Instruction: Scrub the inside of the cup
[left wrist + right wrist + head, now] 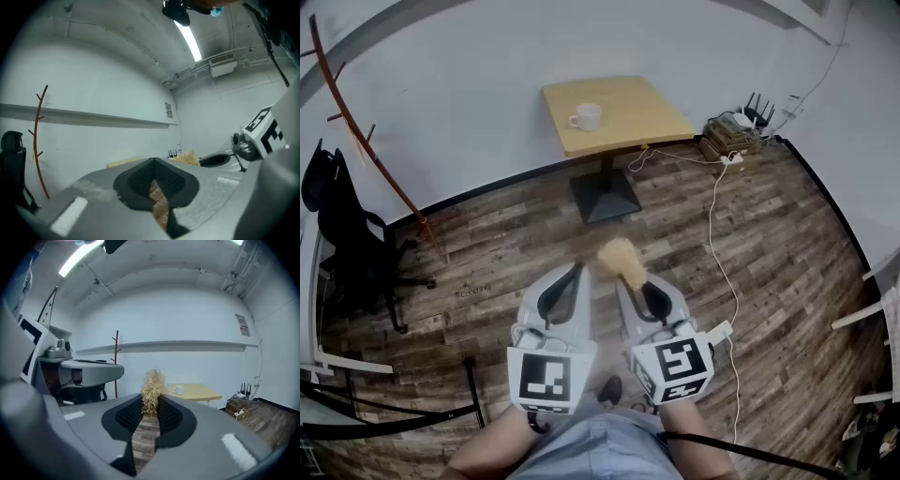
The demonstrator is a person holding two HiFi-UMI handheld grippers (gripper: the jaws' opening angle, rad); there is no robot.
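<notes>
The person is standing on the wooden floor (750,281) well back from the bench (652,112), holding both tools out low in the lower middle of the head view. The right tool (151,405) is clamping a tuft of straw-coloured scrubbing fibre (153,386), with its jaws pressing on the lower part of the bundle and the loose end sticking out forward past the tips. The left tool (153,164) is carrying nothing, its jaws resting together at the tips. The cup (586,116) is sitting upright on the bench near the top centre of the head view, well apart from both tools, its mouth facing up and its handle pointing toward the left of the frame. From the right gripper view it is showing just to the right of the fibre tuft and far beyond it, so the scrubber is aiming almost at the cup but slightly to its left. In the head view the cup is lying nearly straight up the frame from the left tool, with the right tool a little to the right of that line. I'd judge the scrubbing is not yet under way: the person is going to have to close the whole gap to the bench, and the fibre, now pointing roughly level, is going to need tipping down to enter the upward-facing mouth, with the empty left tool likely steadying the cup.
</notes>
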